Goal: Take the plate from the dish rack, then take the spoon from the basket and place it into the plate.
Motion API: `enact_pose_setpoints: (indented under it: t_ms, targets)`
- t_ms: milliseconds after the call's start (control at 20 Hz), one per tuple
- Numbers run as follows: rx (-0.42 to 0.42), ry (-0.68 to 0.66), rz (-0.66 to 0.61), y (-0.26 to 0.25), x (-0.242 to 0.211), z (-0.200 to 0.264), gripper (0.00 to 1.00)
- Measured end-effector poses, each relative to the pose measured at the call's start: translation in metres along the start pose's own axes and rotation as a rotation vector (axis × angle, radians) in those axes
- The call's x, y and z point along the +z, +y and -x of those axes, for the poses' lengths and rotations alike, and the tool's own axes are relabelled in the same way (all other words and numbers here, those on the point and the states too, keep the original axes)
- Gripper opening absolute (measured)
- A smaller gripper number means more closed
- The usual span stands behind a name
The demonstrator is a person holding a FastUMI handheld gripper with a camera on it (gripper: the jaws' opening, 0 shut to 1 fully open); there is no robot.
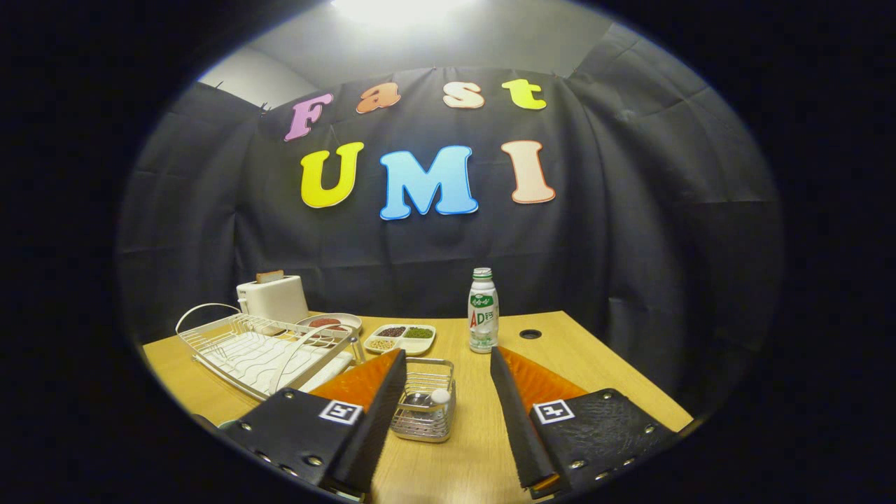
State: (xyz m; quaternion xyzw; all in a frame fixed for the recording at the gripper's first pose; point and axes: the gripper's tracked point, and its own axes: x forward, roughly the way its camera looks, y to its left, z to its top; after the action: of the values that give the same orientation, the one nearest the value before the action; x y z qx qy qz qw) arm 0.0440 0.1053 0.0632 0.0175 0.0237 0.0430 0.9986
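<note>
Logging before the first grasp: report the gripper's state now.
Gripper: open, holding nothing; the wire basket sits on the table between its fingers.

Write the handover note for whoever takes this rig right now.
Gripper: fingers open, holding nothing, above the wooden table.
White wire dish rack: left of the fingers; the plate in it can't be made out clearly.
Small wire basket: between the fingers, spoon inside.
Done: nothing yet.
Left: take the plate from the rack, then put the spoon on it.

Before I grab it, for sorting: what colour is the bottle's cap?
Green cap, gripper view; gripper open.
</note>
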Motion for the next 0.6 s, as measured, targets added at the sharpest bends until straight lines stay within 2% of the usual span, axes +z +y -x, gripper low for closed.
enact_pose_setpoints:
  t_ms: [50,100,200,250,300,400,450,500,600]
  targets:
    - [-0.002,0.017,0.017,0.000,-0.011,-0.009,0.69]
    - [0.019,0.027,0.018,0.004,-0.016,-0.010,0.54]
    - [0.025,0.039,0.028,0.006,-0.020,-0.014,0.50]
    - [0.044,0.042,0.019,0.009,-0.025,-0.015,0.45]
    - [0.025,0.046,0.028,0.008,-0.030,-0.021,0.40]
    - [0.027,0.023,0.026,0.011,-0.025,-0.028,0.20]
    - [0.033,0.018,0.032,0.011,-0.021,-0.018,0.20]
    - [0.029,0.005,0.035,0.010,-0.017,-0.019,0.10]
    - [0.051,0.022,0.053,0.020,-0.019,-0.014,0.09]
